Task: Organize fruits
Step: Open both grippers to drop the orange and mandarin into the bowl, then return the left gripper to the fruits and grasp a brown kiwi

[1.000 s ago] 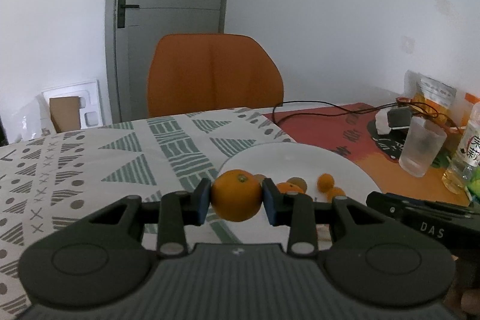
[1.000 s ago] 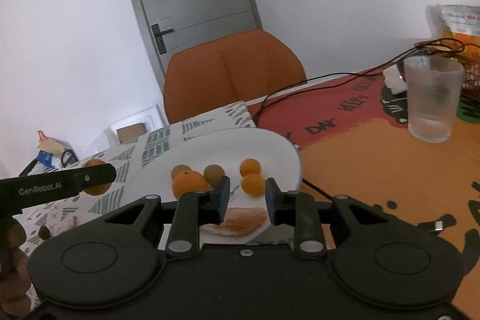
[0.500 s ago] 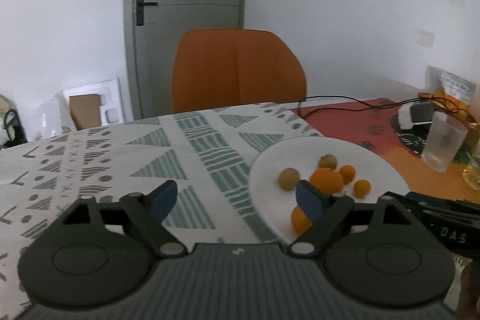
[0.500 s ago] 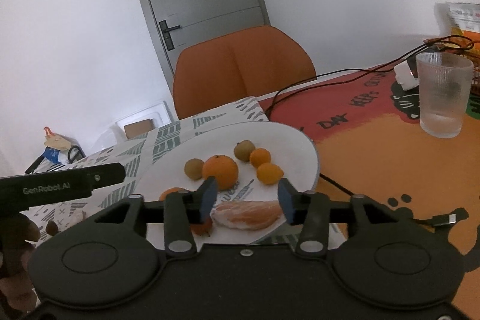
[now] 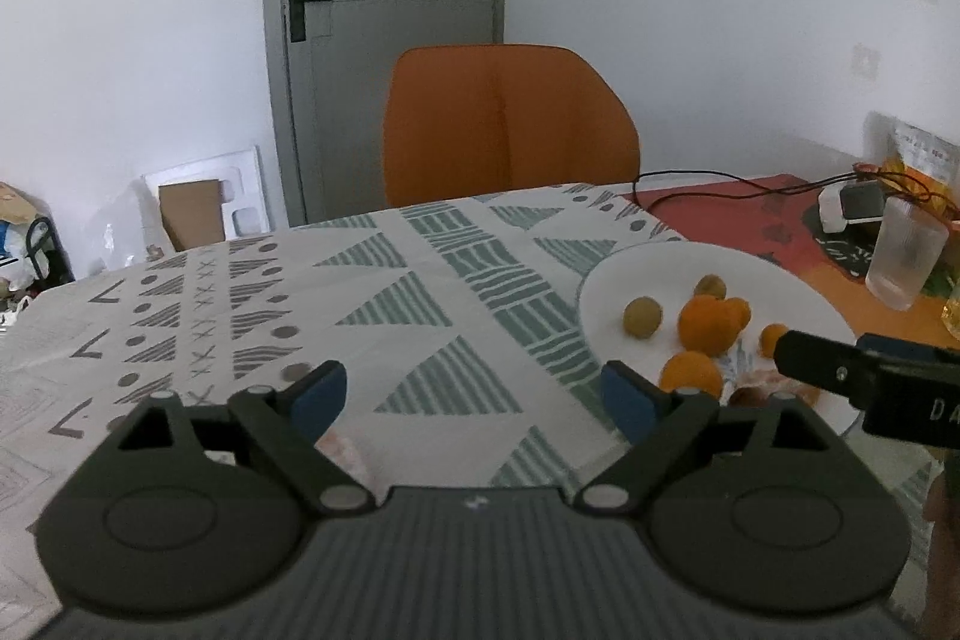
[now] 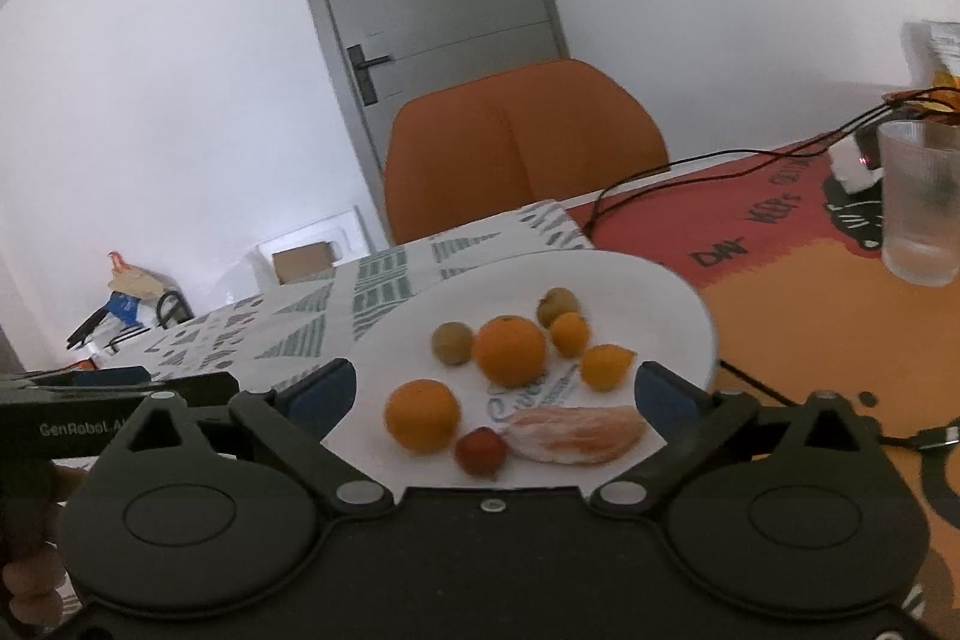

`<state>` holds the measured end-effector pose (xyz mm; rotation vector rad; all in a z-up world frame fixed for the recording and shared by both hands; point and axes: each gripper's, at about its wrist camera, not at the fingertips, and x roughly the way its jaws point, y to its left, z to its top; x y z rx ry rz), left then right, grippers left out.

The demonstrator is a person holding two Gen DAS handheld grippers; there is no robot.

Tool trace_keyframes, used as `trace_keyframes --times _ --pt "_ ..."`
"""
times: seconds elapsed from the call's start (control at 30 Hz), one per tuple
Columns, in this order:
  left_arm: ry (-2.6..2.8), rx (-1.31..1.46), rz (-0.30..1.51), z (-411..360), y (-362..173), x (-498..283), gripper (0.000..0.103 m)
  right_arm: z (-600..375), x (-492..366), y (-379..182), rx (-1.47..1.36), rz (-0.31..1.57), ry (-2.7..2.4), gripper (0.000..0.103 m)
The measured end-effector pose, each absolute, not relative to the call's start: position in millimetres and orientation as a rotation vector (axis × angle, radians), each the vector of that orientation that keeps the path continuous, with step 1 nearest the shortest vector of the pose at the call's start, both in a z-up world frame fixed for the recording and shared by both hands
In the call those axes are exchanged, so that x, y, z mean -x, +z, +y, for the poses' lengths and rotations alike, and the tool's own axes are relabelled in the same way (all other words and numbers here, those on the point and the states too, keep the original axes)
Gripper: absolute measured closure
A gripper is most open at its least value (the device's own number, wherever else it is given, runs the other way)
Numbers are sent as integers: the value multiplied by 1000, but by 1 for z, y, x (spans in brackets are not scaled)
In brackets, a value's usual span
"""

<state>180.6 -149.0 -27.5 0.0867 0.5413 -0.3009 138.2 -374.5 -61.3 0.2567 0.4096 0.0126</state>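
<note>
Your right gripper (image 6: 495, 388) had just been opening and its jaws stood wide apart with nothing clamped; the fruit showing between its blue pads (image 6: 318, 391) lay beyond them on the white plate (image 6: 672, 298), not in the grip. Your left gripper (image 5: 474, 391) had likewise just been opening, and it was spread and empty, with only the patterned tablecloth (image 5: 384, 280) showing between its fingers.

From the right gripper, everything sat straight ahead and slightly below. Closest to you, at the plate's near edge, lay the peeled citrus segment (image 6: 573, 433), its long axis running across the gripper's line, side to side between the pads. Just left of it was a small reddish fruit (image 6: 480, 451), then an orange (image 6: 422, 415) toward the near-left of the plate. A second orange (image 6: 509, 349) sat at the middle, with two brownish-green fruits (image 6: 452, 343) and two small orange ones (image 6: 606, 366) around it toward the far side.

From your left gripper the plate lay off to the right, near the tablecloth's right edge, so the right hand looked the nearer and better lined up. A tumbler (image 6: 921, 202) stood well apart on the orange mat (image 6: 810, 316) at the right.

All the fruit in view appeared to be on the plate. Reaching for the segment would probably call for closing along its long axis.
</note>
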Motion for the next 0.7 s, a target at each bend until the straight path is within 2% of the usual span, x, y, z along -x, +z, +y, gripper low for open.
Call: trace_keyframes --times 0.7 --pt "-197 -45 569 -67 -38 -170 13 -314 -145 -54 -205 421 141 1"
